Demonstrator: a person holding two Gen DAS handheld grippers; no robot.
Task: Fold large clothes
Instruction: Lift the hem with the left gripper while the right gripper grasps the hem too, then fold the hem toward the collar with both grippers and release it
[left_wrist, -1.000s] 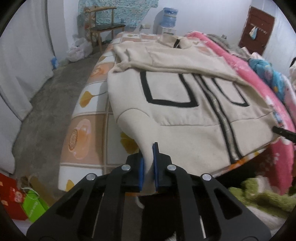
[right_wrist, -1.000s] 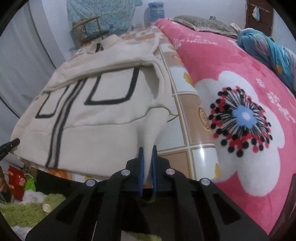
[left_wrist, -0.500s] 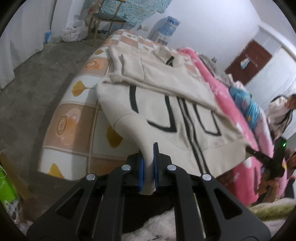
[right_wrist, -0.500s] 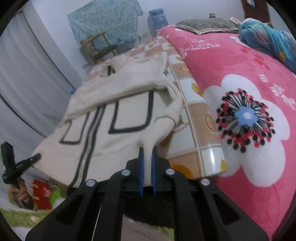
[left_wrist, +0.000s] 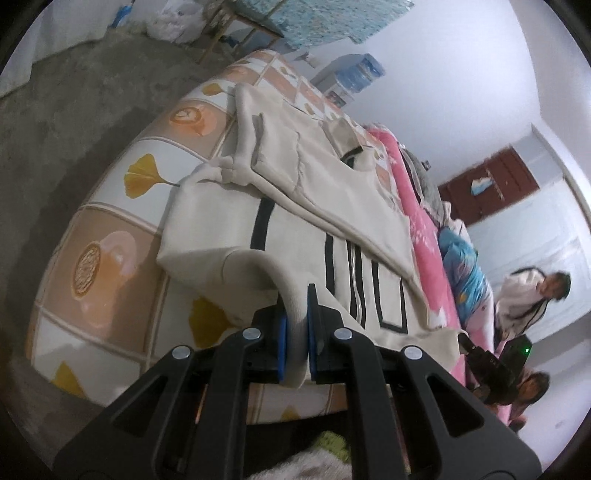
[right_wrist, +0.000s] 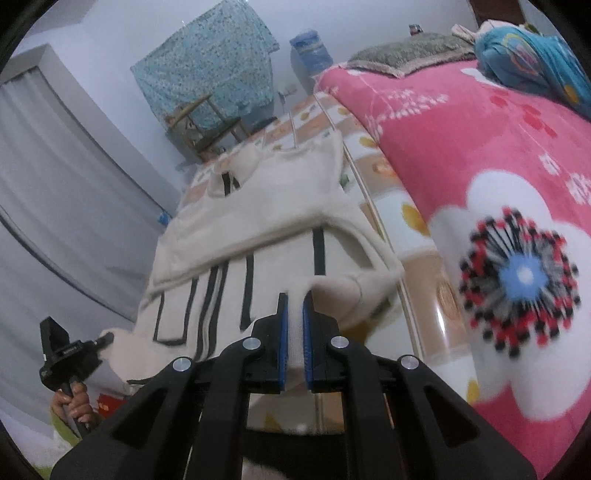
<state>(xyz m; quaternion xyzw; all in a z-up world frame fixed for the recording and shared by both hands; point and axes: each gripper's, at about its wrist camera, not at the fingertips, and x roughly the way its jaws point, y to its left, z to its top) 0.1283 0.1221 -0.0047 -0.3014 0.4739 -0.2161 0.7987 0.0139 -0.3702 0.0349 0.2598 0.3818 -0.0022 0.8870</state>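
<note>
A large cream zip jacket (left_wrist: 321, 206) with black rectangle outlines lies on the bed, sleeves folded across its chest; it also shows in the right wrist view (right_wrist: 258, 236). My left gripper (left_wrist: 296, 321) is shut on the jacket's bottom hem at its left corner and holds it lifted above the bed. My right gripper (right_wrist: 294, 325) is shut on the hem at the other corner, also lifted. The right gripper appears in the left wrist view (left_wrist: 484, 354), the left gripper in the right wrist view (right_wrist: 70, 354).
The bed has an orange-and-white tiled sheet (left_wrist: 110, 240) and a pink flowered blanket (right_wrist: 517, 206) beside the jacket. A blue bundle (right_wrist: 535, 62) lies at the blanket's far end. A wooden chair (right_wrist: 207, 122) and water bottle (right_wrist: 310, 48) stand beyond the bed. A person (left_wrist: 532, 295) stands at right.
Both grippers have lifted the jacket's hem up and forward over the bed, and both views have tilted. The lower part of the jacket has risen off the bed edge.
</note>
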